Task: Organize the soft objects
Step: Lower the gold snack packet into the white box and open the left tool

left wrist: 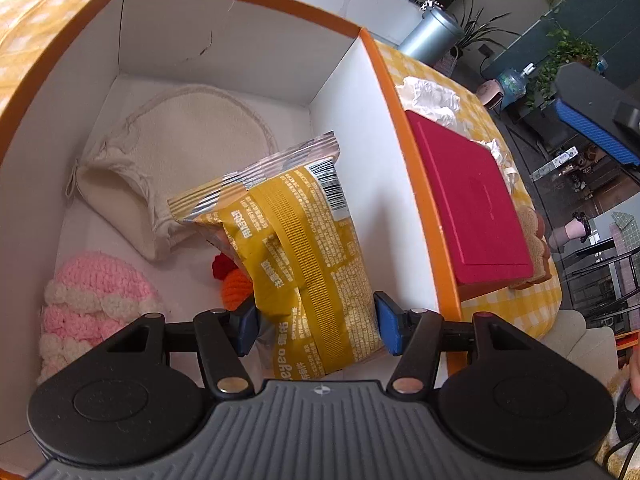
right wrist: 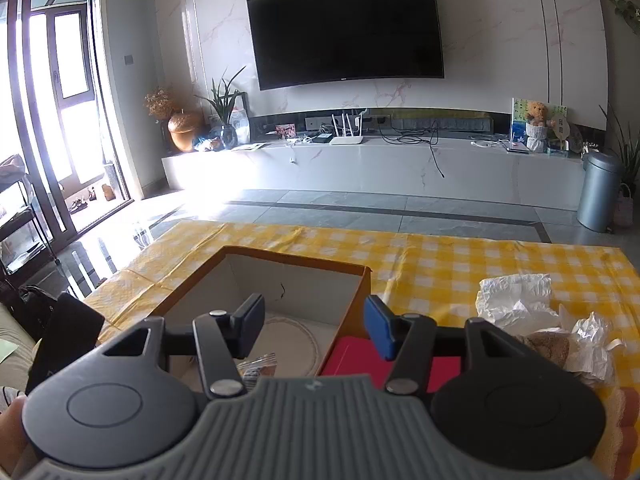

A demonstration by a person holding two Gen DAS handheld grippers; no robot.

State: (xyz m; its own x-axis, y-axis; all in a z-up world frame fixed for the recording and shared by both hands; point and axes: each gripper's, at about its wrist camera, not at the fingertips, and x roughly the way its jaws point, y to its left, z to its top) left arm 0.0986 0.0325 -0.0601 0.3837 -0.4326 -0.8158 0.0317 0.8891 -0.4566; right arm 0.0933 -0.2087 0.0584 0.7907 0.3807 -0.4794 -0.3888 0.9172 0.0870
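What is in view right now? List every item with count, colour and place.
box: one, orange outside, white inside, on the table
snack packet: one, yellow and silver, inside the box, between the left gripper's pads
cloth pouch: one, cream, on the box floor
knitted piece: one, pink and cream, box corner
yarn item: one, red and orange, partly under the packet
lid: one, red, beside the box
tablecloth: one, yellow check
crumpled paper: one, white, on the tablecloth
television: one, black, on the wall
bin: one, silver, on the floor
left gripper: one, black, blue pads
right gripper: one, open, empty
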